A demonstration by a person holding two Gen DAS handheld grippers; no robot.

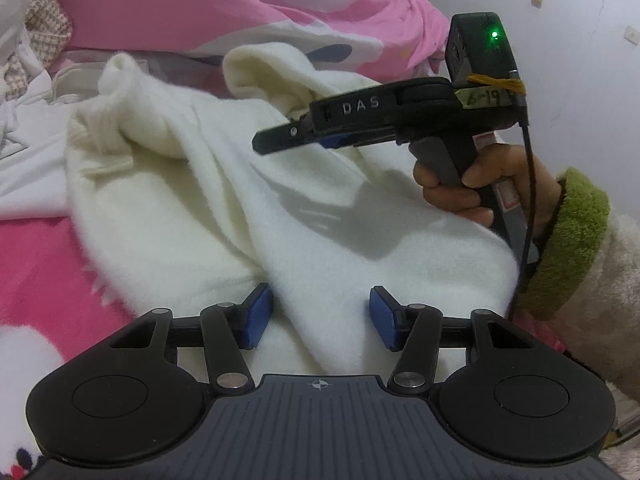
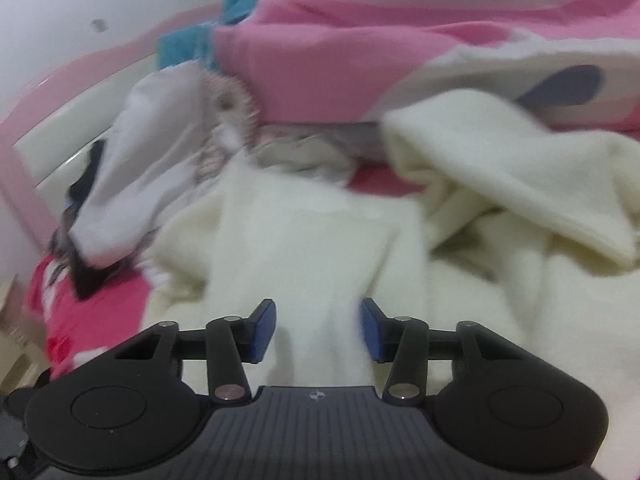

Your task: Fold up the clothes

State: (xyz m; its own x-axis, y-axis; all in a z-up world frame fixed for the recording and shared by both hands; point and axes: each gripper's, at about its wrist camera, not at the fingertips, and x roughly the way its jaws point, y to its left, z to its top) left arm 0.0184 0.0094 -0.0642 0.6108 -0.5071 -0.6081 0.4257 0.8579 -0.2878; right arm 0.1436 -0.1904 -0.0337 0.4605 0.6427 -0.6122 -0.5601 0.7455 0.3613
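Here the cream sweater (image 1: pixel 248 208) runs near to far on the bed (image 1: pixel 36 264); cloth lies between both tongs, left tongs (image 1: pixel 318 316) and right tongs (image 2: pixel 318 330), pads apart, not pressing.

A bed (image 1: pixel 36 264) with a bright pink sheet carries the things. A cream fleece garment (image 1: pixel 248 200) lies crumpled across its middle, with a white cloth (image 1: pixel 28 160) just beside it and a heaped pink quilt (image 1: pixel 224 4) behind
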